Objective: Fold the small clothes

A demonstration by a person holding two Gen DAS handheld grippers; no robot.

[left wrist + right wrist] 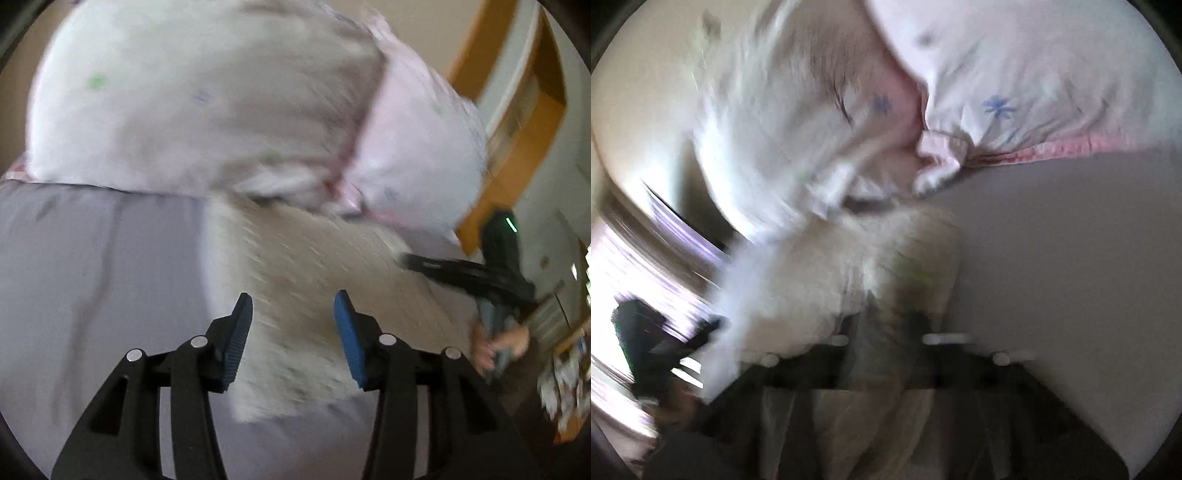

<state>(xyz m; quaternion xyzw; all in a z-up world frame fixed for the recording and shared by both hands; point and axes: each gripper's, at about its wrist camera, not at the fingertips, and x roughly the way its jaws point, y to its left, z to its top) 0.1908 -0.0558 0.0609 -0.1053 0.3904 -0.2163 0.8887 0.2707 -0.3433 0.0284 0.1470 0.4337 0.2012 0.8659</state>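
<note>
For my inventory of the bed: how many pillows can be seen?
2. One pillow lies at the head of the bed, to the left; the other pillow leans beside it on the right. Blur may hide more.

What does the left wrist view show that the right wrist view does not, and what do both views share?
Only the left wrist view shows the left claw sharply, open, blue pads apart above the pale garment, plus the wooden furniture.

Only the right wrist view shows blue flower prints and a pink hem on the pillow; its own claw is too blurred to judge.

Both share the pillow, the garment and the grey sheet.
</note>
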